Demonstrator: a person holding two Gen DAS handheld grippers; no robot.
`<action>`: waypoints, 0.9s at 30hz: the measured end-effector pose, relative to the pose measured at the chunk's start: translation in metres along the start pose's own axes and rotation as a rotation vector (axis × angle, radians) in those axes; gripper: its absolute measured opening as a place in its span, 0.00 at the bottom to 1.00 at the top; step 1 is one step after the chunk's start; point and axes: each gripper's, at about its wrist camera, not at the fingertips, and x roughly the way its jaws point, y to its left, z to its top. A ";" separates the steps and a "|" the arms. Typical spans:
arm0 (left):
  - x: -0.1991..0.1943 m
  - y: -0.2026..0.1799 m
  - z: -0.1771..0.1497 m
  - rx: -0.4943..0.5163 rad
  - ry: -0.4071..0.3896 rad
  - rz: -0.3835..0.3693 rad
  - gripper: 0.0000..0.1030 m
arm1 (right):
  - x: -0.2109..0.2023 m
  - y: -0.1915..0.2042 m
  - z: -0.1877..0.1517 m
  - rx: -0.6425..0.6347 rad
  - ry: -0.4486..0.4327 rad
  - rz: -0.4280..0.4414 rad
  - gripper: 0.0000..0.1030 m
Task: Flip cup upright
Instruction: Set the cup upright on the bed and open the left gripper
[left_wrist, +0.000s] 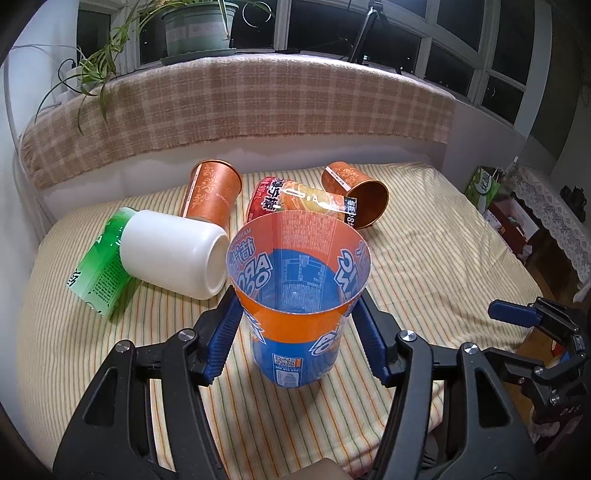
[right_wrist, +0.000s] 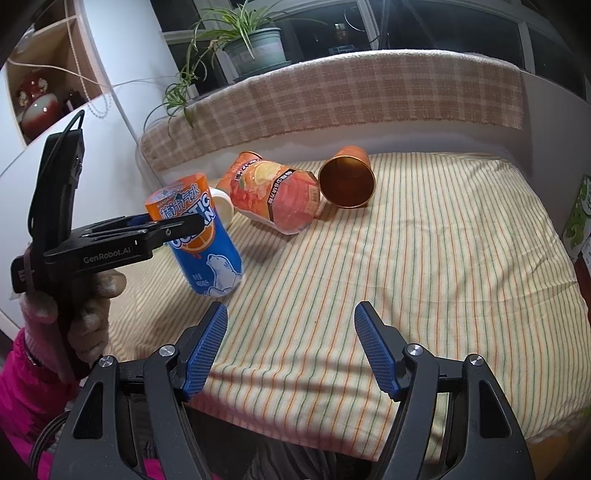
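Observation:
A blue and orange plastic cup (left_wrist: 295, 314) stands upright, mouth up, on the striped cloth. My left gripper (left_wrist: 295, 321) is shut on the cup, a blue pad on each side of its upper wall. The cup (right_wrist: 207, 251) and the left gripper (right_wrist: 162, 229) also show in the right wrist view at the left. My right gripper (right_wrist: 291, 332) is open and empty above the cloth, to the right of the cup; it also shows in the left wrist view (left_wrist: 535, 321) at the right edge.
Other cups lie on their sides behind: a white one (left_wrist: 173, 254), a green one (left_wrist: 103, 266), a copper one (left_wrist: 214, 192), a second copper one (right_wrist: 347, 181) and a red printed one (right_wrist: 273, 195). A plaid-covered ledge (left_wrist: 236, 103) with a potted plant (left_wrist: 199, 29) bounds the back.

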 end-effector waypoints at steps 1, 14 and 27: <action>-0.001 0.000 -0.001 -0.001 0.000 -0.001 0.60 | 0.000 0.001 0.000 -0.003 0.001 0.000 0.69; -0.017 0.009 -0.009 0.008 -0.016 0.024 0.78 | 0.001 0.010 0.003 -0.036 -0.012 -0.001 0.69; -0.057 0.019 -0.025 -0.037 -0.118 0.092 0.80 | -0.005 0.022 0.009 -0.070 -0.075 -0.022 0.69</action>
